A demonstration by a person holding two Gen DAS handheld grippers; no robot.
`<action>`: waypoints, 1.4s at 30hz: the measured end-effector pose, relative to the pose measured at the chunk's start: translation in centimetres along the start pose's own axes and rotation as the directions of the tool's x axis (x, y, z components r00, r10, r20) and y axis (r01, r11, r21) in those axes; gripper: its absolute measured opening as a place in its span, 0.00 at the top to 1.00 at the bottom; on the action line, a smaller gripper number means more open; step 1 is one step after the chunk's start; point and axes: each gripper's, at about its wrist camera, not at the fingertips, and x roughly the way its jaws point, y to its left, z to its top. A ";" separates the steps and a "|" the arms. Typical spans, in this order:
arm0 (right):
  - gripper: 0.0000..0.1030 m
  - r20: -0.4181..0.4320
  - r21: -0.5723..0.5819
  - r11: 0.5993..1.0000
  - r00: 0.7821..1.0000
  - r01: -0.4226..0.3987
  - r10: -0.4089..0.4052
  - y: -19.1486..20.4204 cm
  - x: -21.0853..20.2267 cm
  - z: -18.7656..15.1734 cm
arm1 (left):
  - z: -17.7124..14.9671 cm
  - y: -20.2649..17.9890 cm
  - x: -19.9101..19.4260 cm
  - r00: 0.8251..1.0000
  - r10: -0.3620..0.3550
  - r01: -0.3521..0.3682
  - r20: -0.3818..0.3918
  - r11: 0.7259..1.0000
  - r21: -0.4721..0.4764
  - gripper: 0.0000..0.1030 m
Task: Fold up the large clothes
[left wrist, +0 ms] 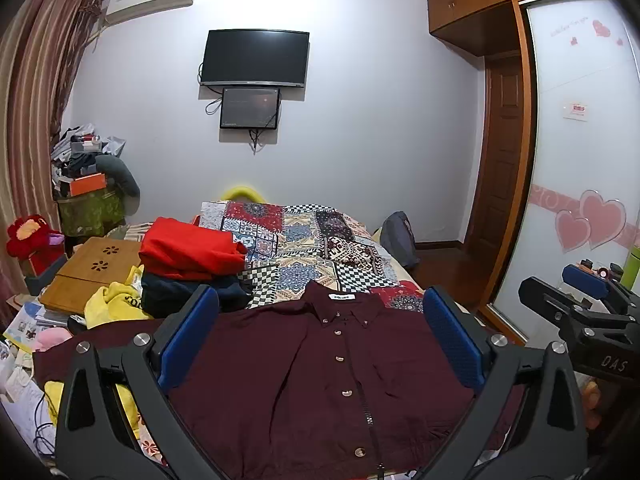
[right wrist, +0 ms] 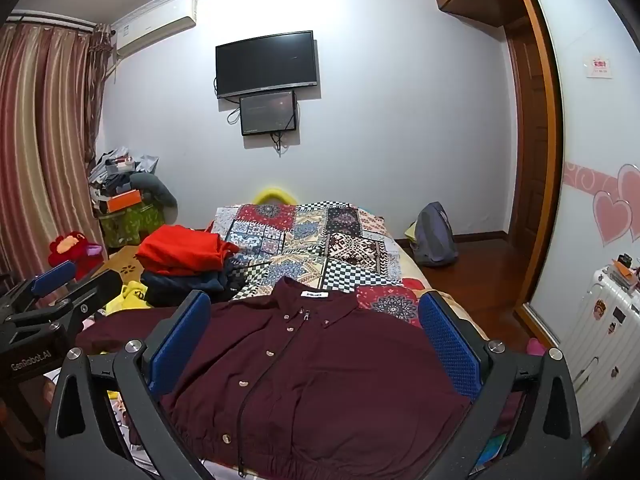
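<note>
A dark maroon button-up shirt (left wrist: 304, 368) lies flat, front up, collar away from me, on the near end of the bed; it also shows in the right wrist view (right wrist: 332, 364). Its left sleeve spreads out to the left. My left gripper (left wrist: 320, 312) is open and empty, hovering above the shirt's chest with its blue pads wide apart. My right gripper (right wrist: 314, 316) is open and empty too, above the shirt just to the right. Each gripper shows at the edge of the other's view: the right one (left wrist: 580, 304), the left one (right wrist: 52, 292).
A patchwork quilt (left wrist: 320, 248) covers the bed. A stack of folded red and navy clothes (left wrist: 192, 256) sits at the left, with a yellow garment (left wrist: 112, 304) and a wooden tray (left wrist: 88, 272) beside it. A grey backpack (right wrist: 434, 236) and a white suitcase (right wrist: 600, 332) stand to the right.
</note>
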 end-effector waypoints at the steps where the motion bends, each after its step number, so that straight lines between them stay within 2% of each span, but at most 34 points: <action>1: 0.00 0.001 0.000 1.000 1.000 0.001 -0.001 0.0 0.0 -0.1 | 0.0 0.0 -0.1 1.000 0.001 -0.001 0.001 1.000 0.000 0.00; 42: 0.00 -0.006 0.009 1.000 1.000 0.004 -0.004 -0.5 0.3 0.2 | -0.1 0.8 0.3 1.000 0.003 -0.003 -0.018 1.000 -0.015 0.00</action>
